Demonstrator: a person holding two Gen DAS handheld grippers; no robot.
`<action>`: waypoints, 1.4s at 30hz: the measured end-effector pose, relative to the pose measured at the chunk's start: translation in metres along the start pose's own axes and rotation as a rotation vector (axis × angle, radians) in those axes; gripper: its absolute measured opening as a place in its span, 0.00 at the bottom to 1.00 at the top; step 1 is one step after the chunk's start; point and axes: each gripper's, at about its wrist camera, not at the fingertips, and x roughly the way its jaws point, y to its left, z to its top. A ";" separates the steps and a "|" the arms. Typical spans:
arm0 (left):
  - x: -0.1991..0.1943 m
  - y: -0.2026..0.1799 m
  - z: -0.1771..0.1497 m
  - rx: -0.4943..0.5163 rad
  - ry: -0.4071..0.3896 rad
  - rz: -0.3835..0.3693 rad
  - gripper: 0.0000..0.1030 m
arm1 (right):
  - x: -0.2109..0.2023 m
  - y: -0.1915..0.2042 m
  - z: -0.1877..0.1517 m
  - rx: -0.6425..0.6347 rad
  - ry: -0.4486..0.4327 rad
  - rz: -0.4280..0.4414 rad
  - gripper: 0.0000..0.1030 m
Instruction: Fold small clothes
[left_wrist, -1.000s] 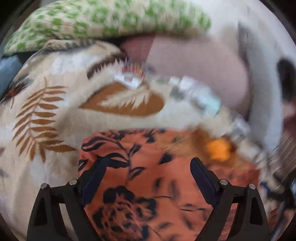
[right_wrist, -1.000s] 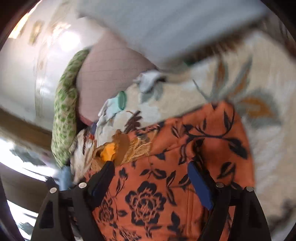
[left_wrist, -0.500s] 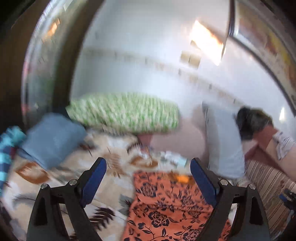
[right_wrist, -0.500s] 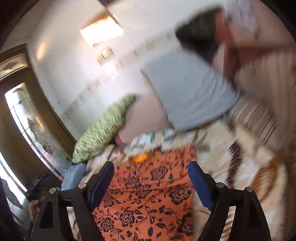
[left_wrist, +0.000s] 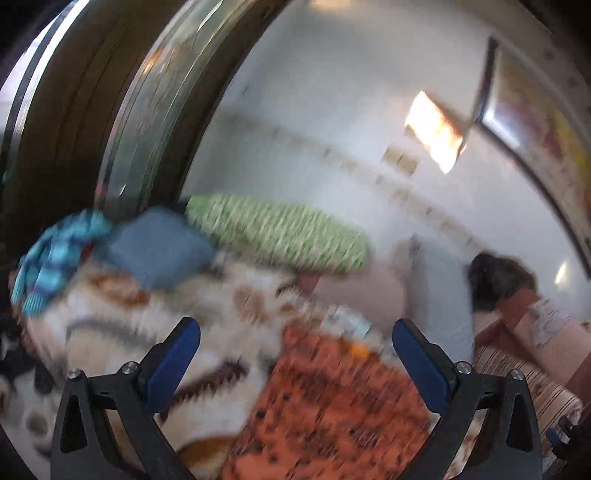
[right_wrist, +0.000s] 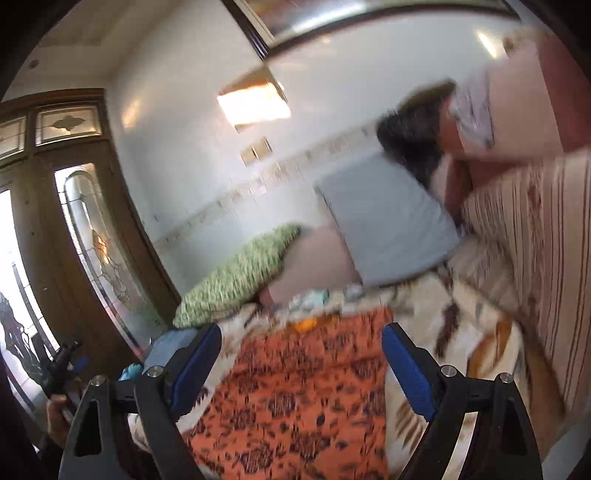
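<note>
An orange garment with a dark flower print (left_wrist: 332, 402) lies flat on a cream leaf-patterned blanket (left_wrist: 122, 343); it also shows in the right wrist view (right_wrist: 303, 398). My left gripper (left_wrist: 295, 354) is open and empty, raised well above the bed and to the garment's left. My right gripper (right_wrist: 301, 358) is open and empty, raised above the garment's near end. Both views are blurred by motion. Small pale folded clothes (right_wrist: 310, 297) lie beyond the garment's far edge.
A green patterned pillow (left_wrist: 280, 232), a pink pillow (right_wrist: 317, 262) and a grey pillow (right_wrist: 384, 225) stand at the bed's head against a white wall. A blue cushion (left_wrist: 159, 247) and a turquoise striped cloth (left_wrist: 51, 258) lie left. A person (right_wrist: 480, 122) sits right. A wooden door (right_wrist: 55, 221) stands left.
Both grippers have lifted away from close above the orange garment and tilted up, so the wall and pillows now fill the views. Both stayed open.
</note>
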 end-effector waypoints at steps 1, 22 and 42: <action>0.011 0.005 -0.014 -0.008 0.021 0.009 1.00 | 0.011 -0.010 -0.014 0.039 0.053 -0.013 0.88; 0.121 0.024 -0.163 0.072 0.605 0.176 0.59 | 0.150 -0.105 -0.166 0.292 0.644 -0.162 0.88; 0.116 0.022 -0.139 0.053 0.566 0.111 0.06 | 0.141 -0.123 -0.156 0.486 0.611 -0.024 0.11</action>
